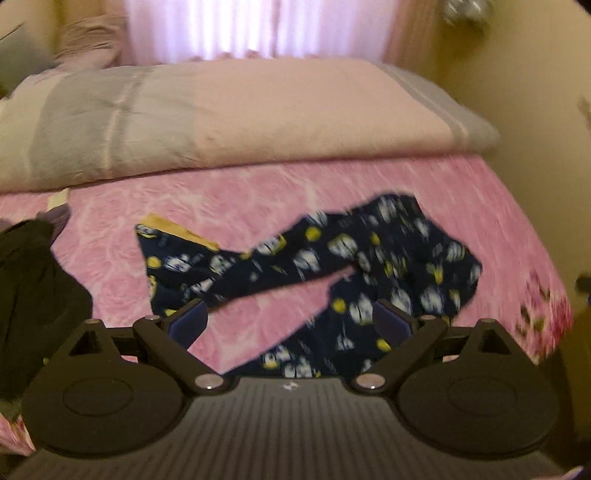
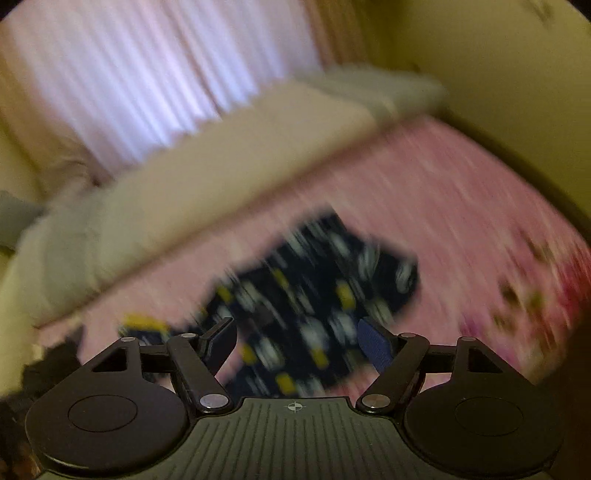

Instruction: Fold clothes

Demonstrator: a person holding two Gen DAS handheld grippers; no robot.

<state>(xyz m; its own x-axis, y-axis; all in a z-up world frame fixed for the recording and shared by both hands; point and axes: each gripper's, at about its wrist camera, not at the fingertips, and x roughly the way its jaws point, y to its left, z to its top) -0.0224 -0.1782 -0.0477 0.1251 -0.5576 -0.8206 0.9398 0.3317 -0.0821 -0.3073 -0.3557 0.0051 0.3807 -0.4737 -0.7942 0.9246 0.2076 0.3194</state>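
On the pink bed cover: navy printed trousers spread flat, legs splayed, lower part cut off behind the gripper body.
Blurred throughout, worst in the right wrist view, print unreadable; left gripper wide open, nothing held, above the trousers; right gripper likewise spread apart and empty over the same cloth; dark clothes heaped at left, half out of frame; folded quilt behind; curtain beyond.

Pink bed, patterned trousers (spread out), folded duvet
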